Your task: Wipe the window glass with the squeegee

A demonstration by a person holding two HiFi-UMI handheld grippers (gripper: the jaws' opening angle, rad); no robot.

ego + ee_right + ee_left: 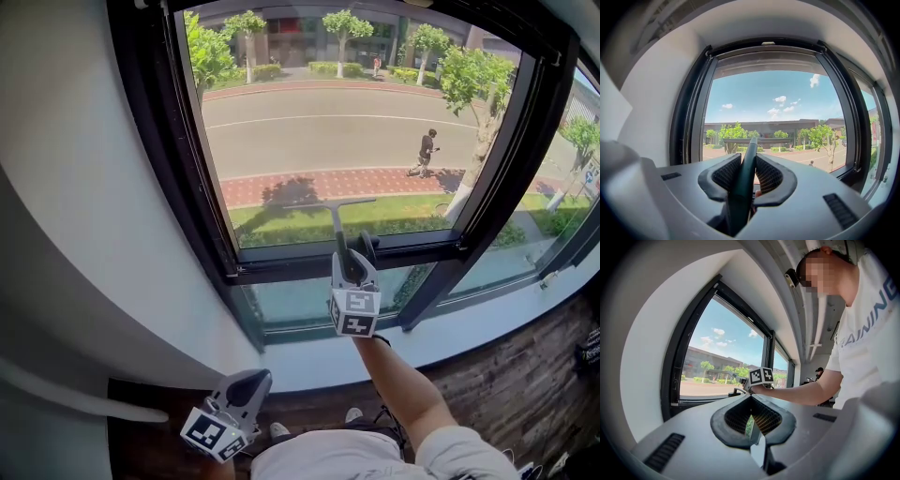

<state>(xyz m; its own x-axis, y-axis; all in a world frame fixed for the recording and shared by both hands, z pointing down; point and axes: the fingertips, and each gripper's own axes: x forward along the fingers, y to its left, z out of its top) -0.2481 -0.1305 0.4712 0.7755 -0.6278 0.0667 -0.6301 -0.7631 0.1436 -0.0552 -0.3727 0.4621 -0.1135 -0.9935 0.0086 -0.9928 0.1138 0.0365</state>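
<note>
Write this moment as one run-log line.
right gripper: shut on squeegee handle | blade: level, low before glass, contact unclear | left gripper: shut, empty, held low

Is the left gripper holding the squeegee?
No, the squeegee is clamped in the right gripper; the left gripper is shut and empty.

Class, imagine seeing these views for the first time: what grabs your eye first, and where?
The big window glass fills the upper middle, a sunny street beyond it. Before its lower edge the right gripper clamps a dark squeegee in its fingers, blade up. The left gripper hangs shut and empty at lower left.
</note>
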